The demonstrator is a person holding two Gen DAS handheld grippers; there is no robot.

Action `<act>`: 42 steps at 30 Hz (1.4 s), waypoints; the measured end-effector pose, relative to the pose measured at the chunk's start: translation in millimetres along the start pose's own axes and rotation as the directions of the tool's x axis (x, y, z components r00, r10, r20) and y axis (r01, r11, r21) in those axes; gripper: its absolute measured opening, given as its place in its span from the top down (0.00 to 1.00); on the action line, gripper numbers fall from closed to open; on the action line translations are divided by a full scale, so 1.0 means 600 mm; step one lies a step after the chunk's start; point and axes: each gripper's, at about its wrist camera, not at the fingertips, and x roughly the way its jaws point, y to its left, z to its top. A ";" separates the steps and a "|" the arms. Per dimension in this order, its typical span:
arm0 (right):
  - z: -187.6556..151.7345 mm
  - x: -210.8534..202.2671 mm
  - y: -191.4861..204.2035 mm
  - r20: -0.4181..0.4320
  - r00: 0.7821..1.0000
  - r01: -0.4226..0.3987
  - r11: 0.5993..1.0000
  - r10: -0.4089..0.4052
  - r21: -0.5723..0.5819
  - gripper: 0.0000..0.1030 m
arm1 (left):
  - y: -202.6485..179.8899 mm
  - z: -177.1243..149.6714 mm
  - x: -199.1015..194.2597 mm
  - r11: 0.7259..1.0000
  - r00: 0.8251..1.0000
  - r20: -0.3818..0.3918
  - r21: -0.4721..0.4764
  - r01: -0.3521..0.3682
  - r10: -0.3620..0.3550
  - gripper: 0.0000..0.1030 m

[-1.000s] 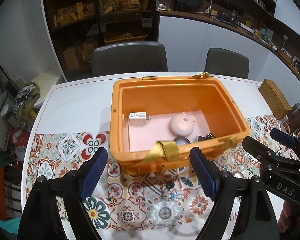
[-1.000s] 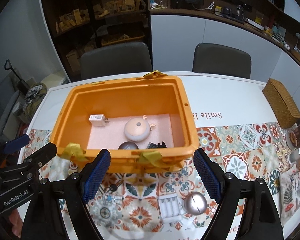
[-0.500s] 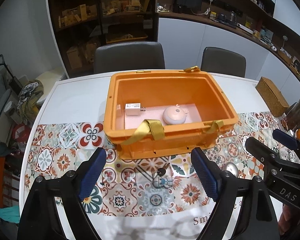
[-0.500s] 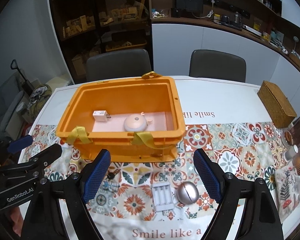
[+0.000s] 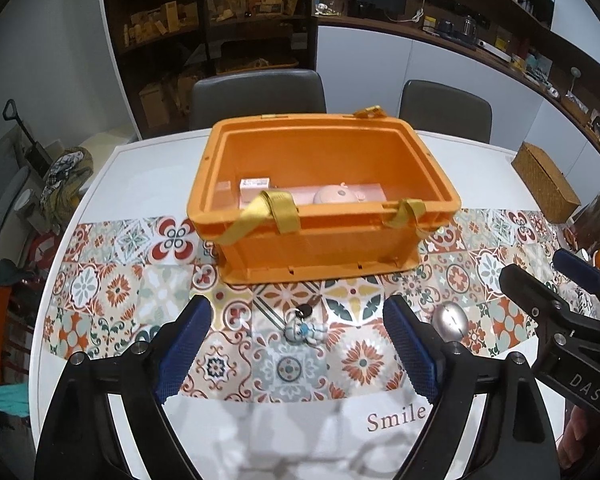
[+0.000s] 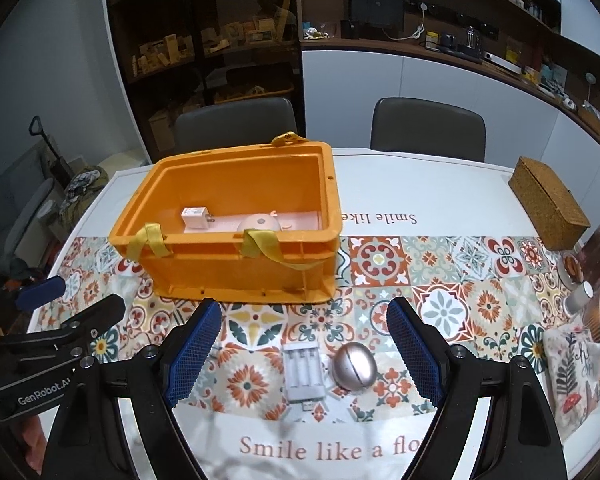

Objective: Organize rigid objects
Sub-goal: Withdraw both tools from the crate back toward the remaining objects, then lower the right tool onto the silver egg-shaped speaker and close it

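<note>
Both tongs, left tongs (image 5: 296, 354) and right tongs (image 6: 302, 354), are spread and pinch nothing. One orange plastic crate (image 6: 236, 268) sits beyond them, holding one white plug adapter (image 6: 195, 218) and one pink round gadget (image 6: 260, 224). Between the right tongs lie one grey battery holder (image 6: 303, 372) and one silver egg-shaped object (image 6: 355, 366); one small astronaut figurine (image 5: 303, 330) lies between the left.

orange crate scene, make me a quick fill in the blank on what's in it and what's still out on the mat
1. The white charger plug lies inside the ______ crate.
2. The pink round gadget sits to the ______ of that plug in the right wrist view.
3. The battery holder lies on the patterned mat, directly left of the ______ egg-shaped object.
4. Both the left gripper and right gripper are ______, holding nothing.

Missing words: orange; right; silver; open
</note>
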 end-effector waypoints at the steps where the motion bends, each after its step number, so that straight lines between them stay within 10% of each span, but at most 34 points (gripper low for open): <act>1: -0.003 -0.001 -0.003 0.000 1.000 0.000 1.000 0.000 -0.004 0.18 | -0.003 -0.002 0.001 1.000 1.000 -0.003 -0.001 0.002 -0.002 0.14; 42: -0.102 0.169 -0.107 -0.203 0.973 -0.132 0.985 0.108 -0.110 0.18 | -0.109 -0.116 0.149 0.986 0.974 -0.195 -0.093 -0.135 0.115 0.14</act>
